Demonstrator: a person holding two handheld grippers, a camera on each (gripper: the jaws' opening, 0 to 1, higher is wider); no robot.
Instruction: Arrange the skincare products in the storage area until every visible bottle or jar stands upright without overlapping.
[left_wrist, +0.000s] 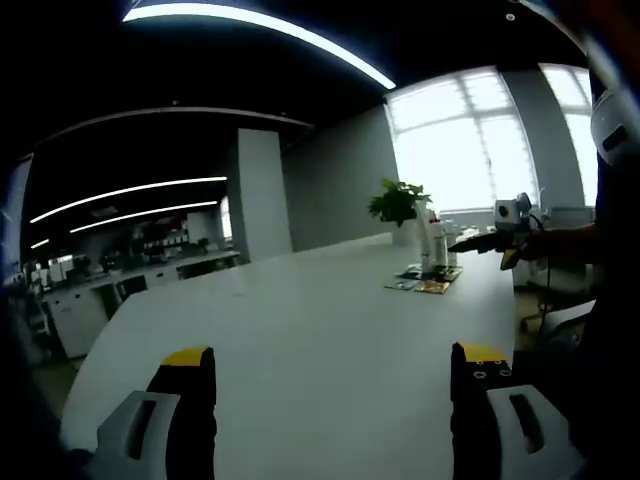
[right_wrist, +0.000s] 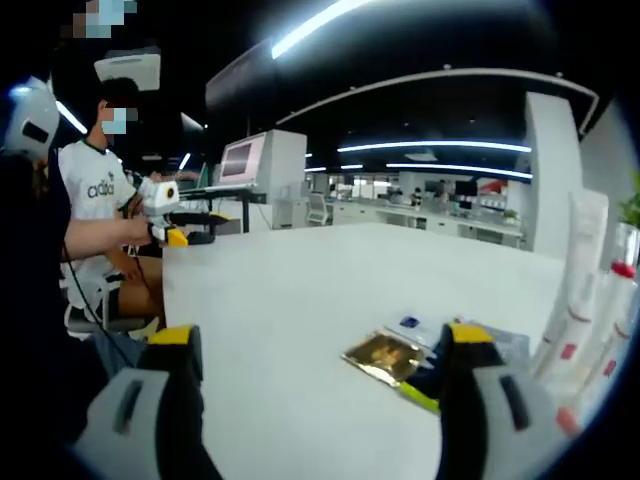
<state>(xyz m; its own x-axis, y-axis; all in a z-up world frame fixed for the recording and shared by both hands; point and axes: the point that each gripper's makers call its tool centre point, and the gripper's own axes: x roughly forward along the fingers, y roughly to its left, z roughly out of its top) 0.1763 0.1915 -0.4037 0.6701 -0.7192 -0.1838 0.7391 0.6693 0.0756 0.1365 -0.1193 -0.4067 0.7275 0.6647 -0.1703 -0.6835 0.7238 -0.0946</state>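
Skincare products: tall white tubes stand upright at the table's far edge, beside a potted plant. Flat sachets, including 1 gold sachet, lie on the table just in front of the tubes. Right gripper is near the sachets, jaws spread, holding nothing. Left gripper is well apart from the tubes, jaws spread, empty. Risk: tubes stand close together; a wide-open jaw swinging in could likely topple them.
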